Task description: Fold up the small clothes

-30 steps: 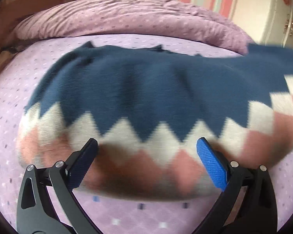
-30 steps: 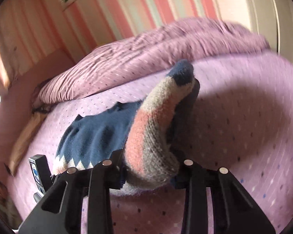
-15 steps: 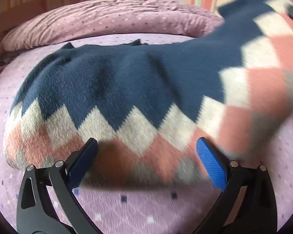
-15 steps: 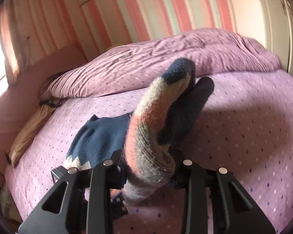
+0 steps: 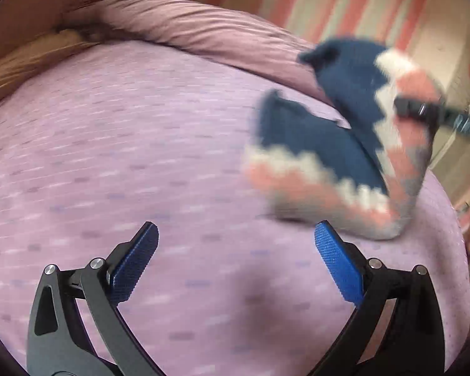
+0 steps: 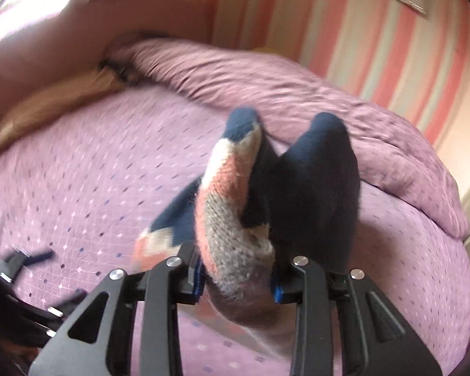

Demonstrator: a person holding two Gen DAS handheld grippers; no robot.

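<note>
A small knitted sweater [image 5: 335, 153], navy with a white, pink and grey zigzag hem, lies partly on the purple dotted bedsheet [image 5: 141, 144]. My right gripper [image 6: 235, 282] is shut on the sweater's hem [image 6: 232, 219] and holds that side lifted off the bed; it also shows in the left wrist view [image 5: 423, 111] at the upper right. My left gripper [image 5: 235, 260] is open and empty, low over bare sheet to the left of the sweater. It shows blurred at the left edge of the right wrist view [image 6: 18, 260].
A rumpled purple duvet [image 6: 282, 94] runs along the far side of the bed. A tan pillow [image 6: 47, 103] lies at the far left. A pink striped wall [image 6: 344, 31] stands behind, and white furniture [image 5: 448, 78] to the right.
My right gripper has lifted the sweater's hem higher and pulled it rightward. My left gripper has swung away left, so the sweater is now off to its right instead of straight ahead.
</note>
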